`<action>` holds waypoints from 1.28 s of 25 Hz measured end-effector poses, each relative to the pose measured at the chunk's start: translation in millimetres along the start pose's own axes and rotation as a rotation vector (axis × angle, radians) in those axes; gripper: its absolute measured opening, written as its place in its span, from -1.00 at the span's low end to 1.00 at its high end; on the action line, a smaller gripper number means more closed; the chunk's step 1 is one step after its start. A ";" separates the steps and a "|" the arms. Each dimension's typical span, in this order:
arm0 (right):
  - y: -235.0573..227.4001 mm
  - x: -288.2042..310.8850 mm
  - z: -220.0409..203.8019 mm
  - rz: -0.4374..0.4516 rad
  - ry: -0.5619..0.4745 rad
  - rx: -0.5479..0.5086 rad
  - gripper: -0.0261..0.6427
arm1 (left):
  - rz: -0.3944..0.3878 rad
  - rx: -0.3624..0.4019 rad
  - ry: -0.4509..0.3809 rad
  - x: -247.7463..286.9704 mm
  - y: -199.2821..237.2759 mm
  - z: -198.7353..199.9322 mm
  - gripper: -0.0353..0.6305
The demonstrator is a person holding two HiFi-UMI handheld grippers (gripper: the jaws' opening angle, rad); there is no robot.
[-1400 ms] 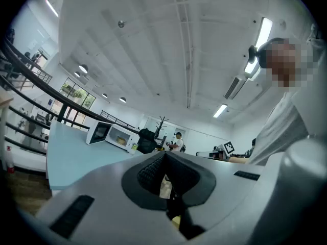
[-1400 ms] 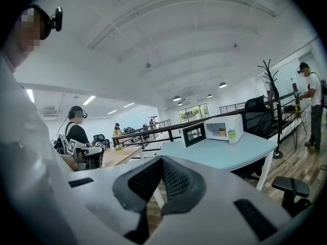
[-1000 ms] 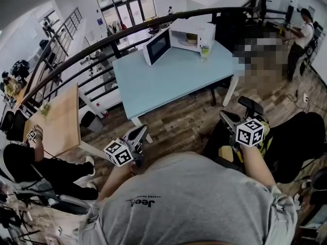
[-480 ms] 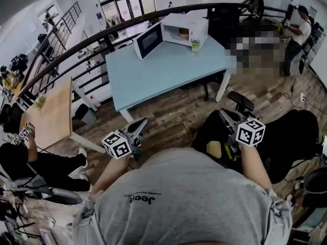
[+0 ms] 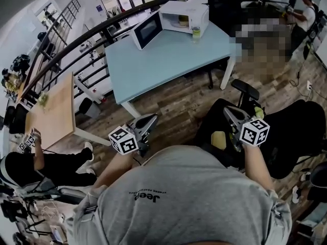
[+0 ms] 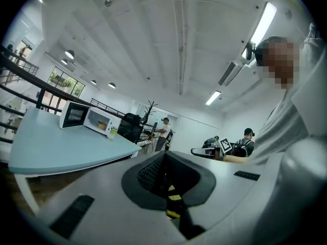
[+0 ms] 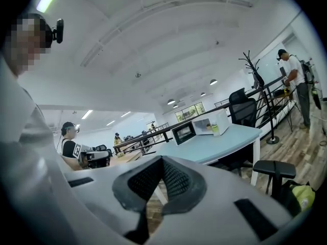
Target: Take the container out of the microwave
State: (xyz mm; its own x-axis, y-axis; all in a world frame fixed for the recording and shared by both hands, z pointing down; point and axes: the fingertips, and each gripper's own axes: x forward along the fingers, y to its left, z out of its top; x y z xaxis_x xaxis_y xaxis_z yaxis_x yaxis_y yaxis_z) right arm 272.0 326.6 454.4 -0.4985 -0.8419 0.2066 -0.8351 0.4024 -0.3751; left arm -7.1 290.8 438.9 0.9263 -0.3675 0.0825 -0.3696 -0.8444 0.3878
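Risk check: both grippers are idle, well apart from the target. Left gripper [image 5: 152, 118] and right gripper [image 5: 227, 112] are each clenched on nothing, held low near the person's waist. Small tan container [image 5: 183, 20] sits inside the white microwave [image 5: 200, 14] at the far end of the light-blue counter [image 5: 163, 60], with the door [image 5: 146, 32] swung open.

Likely trouble:
- Clear glass of greenish drink [image 5: 195, 32] stands just in front of the microwave; a reaching gripper could tip it.
- Black stool [image 5: 245, 88] sits near the walking path, so it's a trip hazard.
- Jaws need opening before the reach, or they just shove the container deeper.
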 end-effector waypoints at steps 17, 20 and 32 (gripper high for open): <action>66.7 236.9 54.9 -0.091 -0.019 -0.068 -0.87 | -0.134 0.031 -0.015 -54.7 230.3 88.4 -0.87; 79.7 293.8 66.7 -0.085 -0.023 -0.072 -0.87 | -0.122 0.058 0.006 -78.1 275.3 104.7 -0.87; 62.8 423.0 93.0 -0.083 0.050 -0.098 -0.87 | -0.067 0.033 0.002 -99.0 389.1 141.9 -0.87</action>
State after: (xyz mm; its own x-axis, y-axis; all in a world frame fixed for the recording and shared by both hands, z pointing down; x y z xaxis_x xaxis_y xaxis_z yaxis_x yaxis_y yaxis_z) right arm 30.3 -37.7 434.2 -0.4361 -0.8555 0.2792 -0.8913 0.3678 -0.2651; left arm -252.9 -56.7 451.3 0.9491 -0.3094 0.0590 -0.3092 -0.8792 0.3624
